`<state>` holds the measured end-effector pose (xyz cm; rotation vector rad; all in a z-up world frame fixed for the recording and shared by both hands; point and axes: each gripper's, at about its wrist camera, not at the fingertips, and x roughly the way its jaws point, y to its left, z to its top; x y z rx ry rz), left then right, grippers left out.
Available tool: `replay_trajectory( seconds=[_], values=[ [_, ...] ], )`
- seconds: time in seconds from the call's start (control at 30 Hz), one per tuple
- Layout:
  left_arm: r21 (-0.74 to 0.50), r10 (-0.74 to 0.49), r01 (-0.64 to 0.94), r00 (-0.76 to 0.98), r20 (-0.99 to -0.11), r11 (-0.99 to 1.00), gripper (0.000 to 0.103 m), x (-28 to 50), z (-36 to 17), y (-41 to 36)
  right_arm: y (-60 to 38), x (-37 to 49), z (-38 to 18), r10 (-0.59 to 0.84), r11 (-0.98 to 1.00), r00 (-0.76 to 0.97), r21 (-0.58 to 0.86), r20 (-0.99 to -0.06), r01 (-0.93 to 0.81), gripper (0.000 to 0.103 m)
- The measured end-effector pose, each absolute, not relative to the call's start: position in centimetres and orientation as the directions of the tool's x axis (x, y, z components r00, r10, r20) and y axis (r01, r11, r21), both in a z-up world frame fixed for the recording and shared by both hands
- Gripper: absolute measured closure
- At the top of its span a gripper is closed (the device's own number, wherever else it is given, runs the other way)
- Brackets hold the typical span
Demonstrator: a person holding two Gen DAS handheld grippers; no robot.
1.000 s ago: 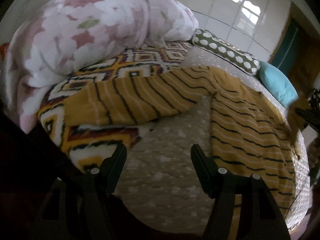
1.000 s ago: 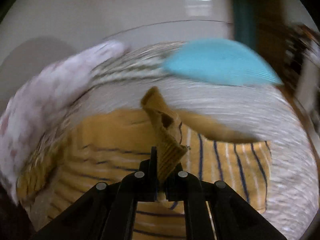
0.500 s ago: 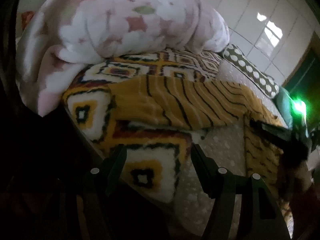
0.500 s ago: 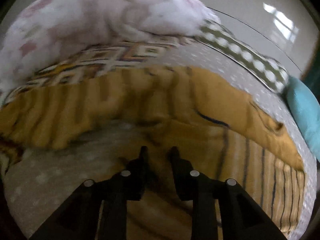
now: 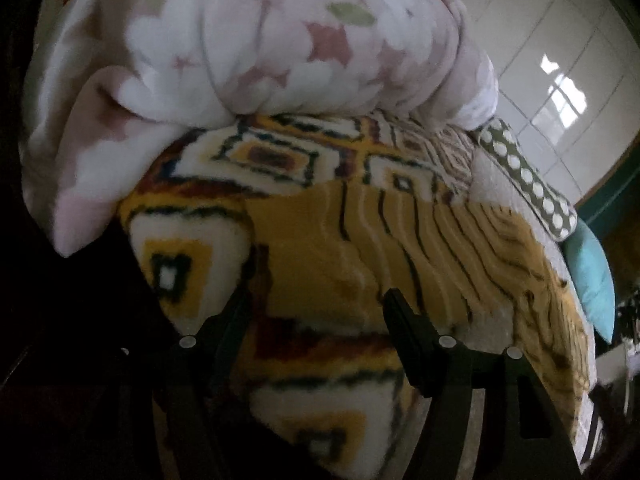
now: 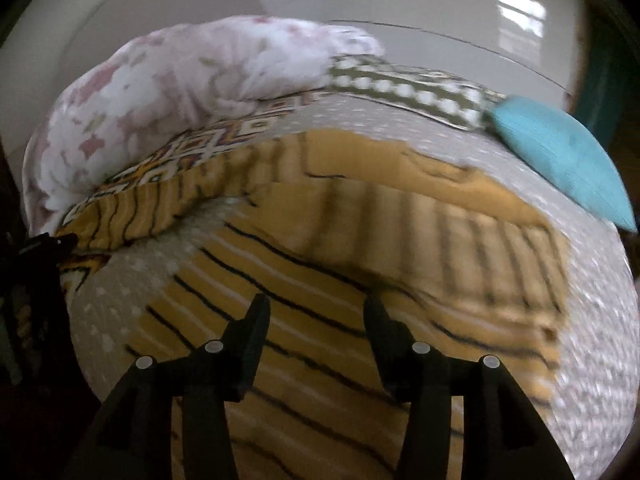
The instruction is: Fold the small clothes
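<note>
A mustard-yellow garment with thin dark and white stripes [image 6: 360, 264] lies spread on the bed, one sleeve stretched left onto a patterned blanket. In the left wrist view the sleeve [image 5: 400, 248] lies just beyond my left gripper [image 5: 316, 304], which is open and empty, its fingers over the blanket's edge. My right gripper [image 6: 316, 312] is open and empty, low over the garment's body. The left gripper shows dimly at the left edge of the right wrist view [image 6: 44, 244], by the sleeve's end.
A geometric yellow, white and dark blanket [image 5: 280, 160] lies under a bulky pink floral quilt [image 5: 260, 40]. A green dotted pillow [image 6: 408, 88] and a teal pillow [image 6: 560, 152] lie at the far side. The bedsheet [image 6: 120, 304] is grey with white dots.
My right gripper has let go of the garment piece it held, opened, and pulled back over the garment's body. My left gripper has moved left toward the sleeve end on the blanket.
</note>
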<state>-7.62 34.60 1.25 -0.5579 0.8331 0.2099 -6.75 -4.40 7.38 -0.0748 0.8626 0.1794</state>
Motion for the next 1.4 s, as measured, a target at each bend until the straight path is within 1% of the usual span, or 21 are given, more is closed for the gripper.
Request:
replay_trajectory(
  seconds=[0.03, 0.1, 0.13, 0.17, 0.2, 0.23, 0.27, 0.3, 0.4, 0.47, 0.53, 0.57, 0.63, 0.8, 0.93, 1.0, 1.17, 1.27, 1.3, 1.33, 1.4],
  values=[
    [-0.391, -0.037, -0.389, 0.668, -0.743, 0.834, 0.029, -7.2, 1.1, 34.8, -5.3, -7.4, 7.5, 0.116, 0.986, 0.642, 0.011, -0.758, -0.164, 0.05],
    [-0.38, -0.02, -0.394, 0.672, -0.74, 0.837, 0.029, -6.1, 0.9, 35.0, -7.5, -8.9, 7.6, 0.085, 0.994, 0.652, 0.02, -0.753, -0.106, 0.05],
    [-0.354, -0.001, -0.399, 0.662, -0.749, 0.846, 0.037, -5.3, 0.8, 35.0, -8.5, -9.5, 7.6, 0.068, 0.997, 0.656, 0.021, -0.752, -0.079, 0.05],
    [-0.323, 0.024, -0.404, 0.655, -0.755, 0.856, 0.051, -4.8, 1.0, 34.9, -9.3, -10.0, 7.6, 0.051, 0.998, 0.659, 0.019, -0.75, -0.055, 0.05],
    [-0.249, 0.084, -0.419, 0.632, -0.77, 0.873, 0.095, -4.1, 1.2, 34.8, -10.2, -10.5, 7.6, 0.029, 1.0, 0.661, 0.017, -0.75, -0.025, 0.05],
    [-0.201, 0.11, -0.418, 0.61, -0.784, 0.886, 0.098, -3.3, 1.4, 34.8, -11.1, -10.9, 7.5, 0.013, 1.0, 0.662, 0.02, -0.749, 0.002, 0.05],
    [-0.188, 0.119, -0.415, 0.609, -0.784, 0.89, 0.098, -2.9, 1.8, 34.9, -11.8, -11.3, 7.5, 0.003, 0.999, 0.663, 0.027, -0.748, 0.025, 0.05],
    [-0.155, 0.158, -0.428, 0.61, -0.777, 0.89, 0.098, -2.5, 2.5, 35.1, -12.6, -11.7, 7.5, -0.004, 0.998, 0.665, 0.036, -0.747, 0.046, 0.05],
    [-0.013, 0.323, -0.473, 0.621, -0.714, 0.881, 0.098, -1.4, 6.0, 34.8, -15.0, -12.8, 7.6, -0.036, 0.993, 0.675, 0.051, -0.737, 0.109, 0.05],
    [0.007, 0.353, -0.48, 0.634, -0.688, 0.877, 0.098, -0.8, 8.0, 34.5, -16.4, -13.3, 7.8, -0.053, 0.988, 0.681, 0.063, -0.73, 0.144, 0.05],
    [-0.009, 0.332, -0.456, 0.663, -0.671, 0.89, 0.098, 0.1, 10.2, 33.4, -17.8, -13.8, 7.9, -0.064, 0.982, 0.689, 0.079, -0.722, 0.174, 0.05],
    [-0.024, 0.308, -0.432, 0.681, -0.664, 0.902, 0.098, 0.5, 11.2, 32.5, -18.7, -14.1, 8.1, -0.068, 0.977, 0.693, 0.094, -0.717, 0.194, 0.05],
    [-0.072, 0.217, -0.347, 0.721, -0.658, 0.935, 0.098, 1.2, 12.9, 29.3, -20.0, -14.6, 8.1, -0.068, 0.968, 0.702, 0.124, -0.709, 0.22, 0.05],
    [-0.2, -0.095, -0.049, 0.753, -0.65, 0.979, 0.098, 3.0, 15.1, 17.1, -22.7, -15.9, 7.8, -0.066, 0.945, 0.718, 0.187, -0.693, 0.267, 0.05],
    [-0.29, -0.33, 0.176, 0.668, -0.667, 0.941, 0.098, 5.4, 15.2, 4.8, -24.6, -16.9, 7.2, -0.069, 0.932, 0.72, 0.212, -0.691, 0.293, 0.05],
    [-0.312, -0.412, 0.27, 0.618, -0.669, 0.911, 0.098, 5.9, 14.8, -0.8, -25.8, -17.4, 6.8, -0.074, 0.922, 0.718, 0.227, -0.692, 0.314, 0.05],
    [-0.336, -0.544, 0.454, 0.48, -0.688, 0.825, 0.097, 6.0, 12.2, -12.8, -29.0, -18.2, 5.7, -0.072, 0.887, 0.705, 0.279, -0.705, 0.369, 0.05],
    [-0.339, -0.535, 0.45, 0.437, -0.724, 0.826, 0.089, 5.7, 10.8, -15.2, -30.6, -18.2, 4.9, -0.065, 0.868, 0.693, 0.301, -0.718, 0.394, 0.05],
    [-0.352, -0.542, 0.446, 0.428, -0.723, 0.823, 0.081, 5.5, 10.6, -14.6, -30.8, -18.2, 4.8, -0.061, 0.864, 0.692, 0.31, -0.719, 0.398, 0.05],
    [-0.366, -0.552, 0.444, 0.423, -0.719, 0.817, 0.066, 5.4, 10.3, -14.0, -30.9, -18.1, 4.7, -0.058, 0.862, 0.692, 0.313, -0.72, 0.399, 0.05],
    [-0.367, -0.55, 0.435, 0.443, -0.708, 0.822, 0.05, 4.3, 10.6, -12.0, -30.7, -17.7, 5.0, -0.053, 0.87, 0.698, 0.31, -0.714, 0.383, 0.05]
  ],
)
